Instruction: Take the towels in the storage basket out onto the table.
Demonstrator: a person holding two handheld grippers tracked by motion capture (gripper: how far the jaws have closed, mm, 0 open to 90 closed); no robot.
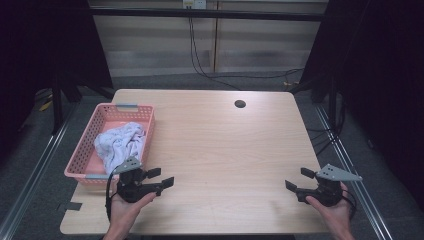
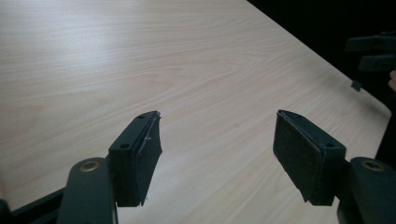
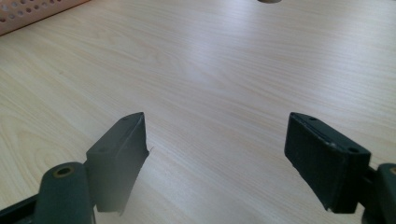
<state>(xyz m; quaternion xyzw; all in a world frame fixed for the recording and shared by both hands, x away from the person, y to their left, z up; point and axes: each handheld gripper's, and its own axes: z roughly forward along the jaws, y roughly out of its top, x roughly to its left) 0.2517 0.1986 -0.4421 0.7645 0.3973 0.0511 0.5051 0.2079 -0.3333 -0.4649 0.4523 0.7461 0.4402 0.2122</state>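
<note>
Item count: two claws, one basket, one cloth, one table.

The pink plastic basket [image 1: 102, 145] stands at the left edge of the table [image 1: 225, 150]. It contains one crumpled white cloth [image 1: 120, 142], which lies toward the basket's right wall and near end. A corner of the basket also appears at the top left of the right gripper view [image 3: 28, 14].

The left claw [image 1: 164, 179] is held in the person's left hand [image 1: 125, 207] just beside the near right corner of the basket, above the table surface. Its jaws stand apart, with nothing between them; the left gripper view [image 2: 217, 154] shows bare wood under the gap.

The right claw [image 1: 298, 180] is held in the right hand [image 1: 335, 212] near the table's right edge, well apart from the basket. Its jaws stand wide apart and hold nothing [image 3: 217, 158].

A round cable hole [image 1: 240, 104] sits near the table's far edge. The table surface between the two claws is unobstructed. Cables [image 1: 200, 65] trail on the floor behind the table.
</note>
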